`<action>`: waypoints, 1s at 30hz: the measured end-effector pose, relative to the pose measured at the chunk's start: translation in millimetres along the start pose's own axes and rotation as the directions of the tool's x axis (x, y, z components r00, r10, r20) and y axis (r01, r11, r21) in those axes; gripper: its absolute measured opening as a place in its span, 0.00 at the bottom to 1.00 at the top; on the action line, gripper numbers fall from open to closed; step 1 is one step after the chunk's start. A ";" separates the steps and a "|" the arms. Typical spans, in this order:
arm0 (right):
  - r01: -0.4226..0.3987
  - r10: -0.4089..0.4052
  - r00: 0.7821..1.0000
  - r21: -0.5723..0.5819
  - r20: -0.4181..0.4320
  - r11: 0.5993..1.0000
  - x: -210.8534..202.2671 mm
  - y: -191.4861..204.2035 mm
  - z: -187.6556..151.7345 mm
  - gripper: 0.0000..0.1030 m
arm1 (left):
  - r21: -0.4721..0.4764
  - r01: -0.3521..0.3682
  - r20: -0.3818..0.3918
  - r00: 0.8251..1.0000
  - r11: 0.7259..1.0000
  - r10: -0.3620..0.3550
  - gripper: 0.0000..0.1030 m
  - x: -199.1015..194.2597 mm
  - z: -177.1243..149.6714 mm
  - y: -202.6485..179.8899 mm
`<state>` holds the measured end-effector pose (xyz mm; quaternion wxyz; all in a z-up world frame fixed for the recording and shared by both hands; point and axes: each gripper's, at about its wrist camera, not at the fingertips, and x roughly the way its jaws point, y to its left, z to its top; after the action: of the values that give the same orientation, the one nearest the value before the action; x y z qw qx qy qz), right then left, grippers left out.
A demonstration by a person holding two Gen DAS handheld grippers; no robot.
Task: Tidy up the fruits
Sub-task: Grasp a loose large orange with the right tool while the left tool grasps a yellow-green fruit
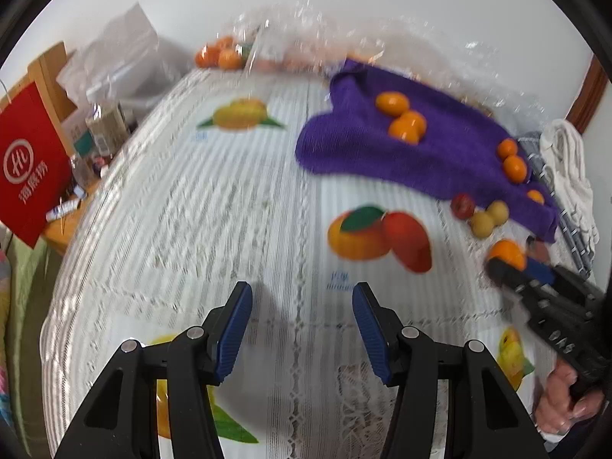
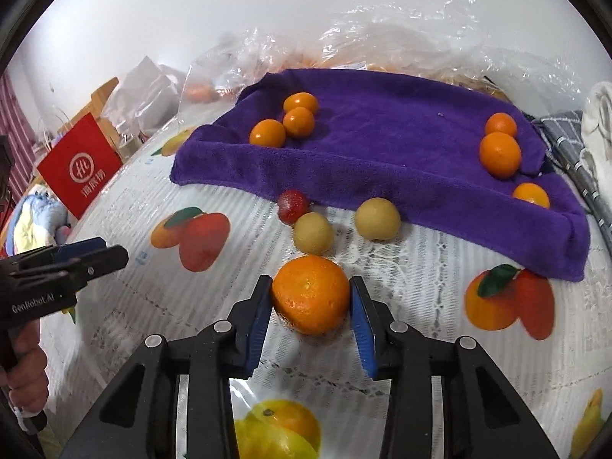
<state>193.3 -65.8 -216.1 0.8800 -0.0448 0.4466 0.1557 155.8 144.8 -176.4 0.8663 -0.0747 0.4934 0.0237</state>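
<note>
While the right tongs (image 2: 311, 298) sit closed around the large orange (image 2: 310, 293), both blue pads against its flanks and the fruit resting on the fruit-printed worktop (image 2: 401, 344), the relation that matters is where the purple towel (image 2: 382, 160) lies from that grip. In the right wrist view the towel spreads from about eleven to two o'clock beyond the orange, with two yellow-green fruits (image 2: 313, 232) and a small red fruit (image 2: 292, 204) lying between, near twelve. The orange is nearly round, so no long axis governs the hold. The left tongs (image 1: 302, 329) hang partly open over bare cloth, gripping nothing, with the orange off at their three o'clock. The carry likely falls to the right hand.
</note>
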 end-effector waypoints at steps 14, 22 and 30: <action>0.104 -0.113 0.991 0.114 0.073 0.988 -52.1 -78.2 -9.9 0.39 | 0.063 0.054 0.034 0.998 0.997 -0.056 0.49 -0.8 9.1 -42.3; 0.171 -0.182 0.981 0.140 0.073 0.975 -67.9 -114.7 -14.2 0.39 | 0.125 0.165 0.043 0.984 0.978 -0.171 0.49 9.8 28.6 -95.1; 0.188 -0.202 0.977 0.179 0.067 0.966 -71.6 -138.1 -21.1 0.39 | 0.108 0.261 -0.012 0.965 0.959 -0.261 0.39 31.0 35.9 -122.3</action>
<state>180.8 -218.0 -179.7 0.9098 -0.0061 0.4139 0.0310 216.3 28.5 -172.1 0.8653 -0.0918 0.4786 -0.1174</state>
